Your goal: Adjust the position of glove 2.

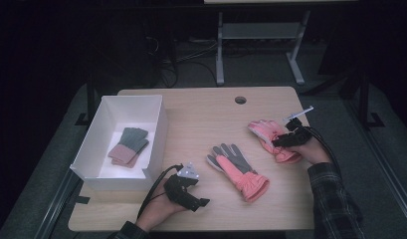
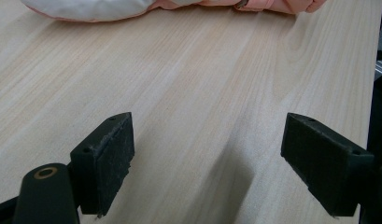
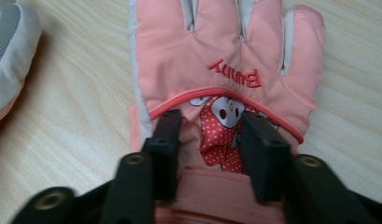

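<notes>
The pink glove (image 3: 226,84) lies flat on the worktop (image 1: 206,114), back side up, with the word "Bunny" stitched just beyond the fingertips of the right gripper (image 3: 212,140) and its own glove digits spreading away past that. The right gripper's fingers (image 3: 265,154) stand partly apart over the glove's wrist band, one on each side of a red dotted cartoon patch; they rest on or just above the cloth, and whether they pinch it I cannot tell. In the high view this glove (image 1: 270,137) sits under the right gripper (image 1: 288,137), held by the person's right hand (image 1: 315,149) in a plaid sleeve. To one side of those fingers, near but apart, lies the second glove (image 1: 238,169), grey palm up with a pink cuff. The left gripper (image 1: 188,191) rests near the worktop's front edge; its fingers (image 2: 109,158) stand wide apart with bare wood between them, and the second glove's pale edge (image 2: 95,9) lies well beyond their tips. Beside the left gripper stands a white box (image 1: 158,134) holding a grey-and-pink knit glove (image 1: 129,147).
</notes>
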{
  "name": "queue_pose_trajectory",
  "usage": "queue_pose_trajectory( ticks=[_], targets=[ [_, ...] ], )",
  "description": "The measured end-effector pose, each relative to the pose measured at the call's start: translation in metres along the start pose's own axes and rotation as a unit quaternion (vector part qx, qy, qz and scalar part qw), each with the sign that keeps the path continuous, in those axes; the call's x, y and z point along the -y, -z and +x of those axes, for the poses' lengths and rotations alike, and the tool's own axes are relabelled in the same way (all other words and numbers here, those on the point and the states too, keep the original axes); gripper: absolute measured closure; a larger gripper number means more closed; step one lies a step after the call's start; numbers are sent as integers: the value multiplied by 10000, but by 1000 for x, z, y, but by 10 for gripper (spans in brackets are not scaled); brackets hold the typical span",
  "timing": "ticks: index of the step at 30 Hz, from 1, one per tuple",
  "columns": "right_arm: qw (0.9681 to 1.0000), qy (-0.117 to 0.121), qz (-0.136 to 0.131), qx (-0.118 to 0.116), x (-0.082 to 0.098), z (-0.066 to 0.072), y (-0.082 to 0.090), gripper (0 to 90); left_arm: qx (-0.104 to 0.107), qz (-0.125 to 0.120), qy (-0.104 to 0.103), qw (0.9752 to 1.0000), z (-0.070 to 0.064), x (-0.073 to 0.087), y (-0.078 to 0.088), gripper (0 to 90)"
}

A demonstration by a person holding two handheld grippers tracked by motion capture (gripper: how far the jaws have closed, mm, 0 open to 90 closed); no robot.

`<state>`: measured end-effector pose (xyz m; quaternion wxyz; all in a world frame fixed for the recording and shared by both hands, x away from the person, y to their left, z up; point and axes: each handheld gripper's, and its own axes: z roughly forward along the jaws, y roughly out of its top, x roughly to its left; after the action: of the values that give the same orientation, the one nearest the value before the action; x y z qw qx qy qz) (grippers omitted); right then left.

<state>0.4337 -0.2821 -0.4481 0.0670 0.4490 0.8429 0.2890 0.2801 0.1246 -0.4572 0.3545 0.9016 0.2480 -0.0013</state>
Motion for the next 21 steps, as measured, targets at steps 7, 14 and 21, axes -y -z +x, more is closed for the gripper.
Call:
queue_pose_trajectory(
  ticks=[7, 14, 21],
  targets=[
    [9997, -76, -229, 11, 4, 1, 5, 851, -32, -53, 20, 10000, 0, 1, 0, 175],
    [9989, -198, -405, -129, 5, -2, 15, 876, -44, -101, 57, 9999, 0, 0, 1, 174],
    [9981, -207, -536, -214, 5, 5, 31, 877, -56, -130, 42, 9999, 1, 0, 1, 173]
  ],
)
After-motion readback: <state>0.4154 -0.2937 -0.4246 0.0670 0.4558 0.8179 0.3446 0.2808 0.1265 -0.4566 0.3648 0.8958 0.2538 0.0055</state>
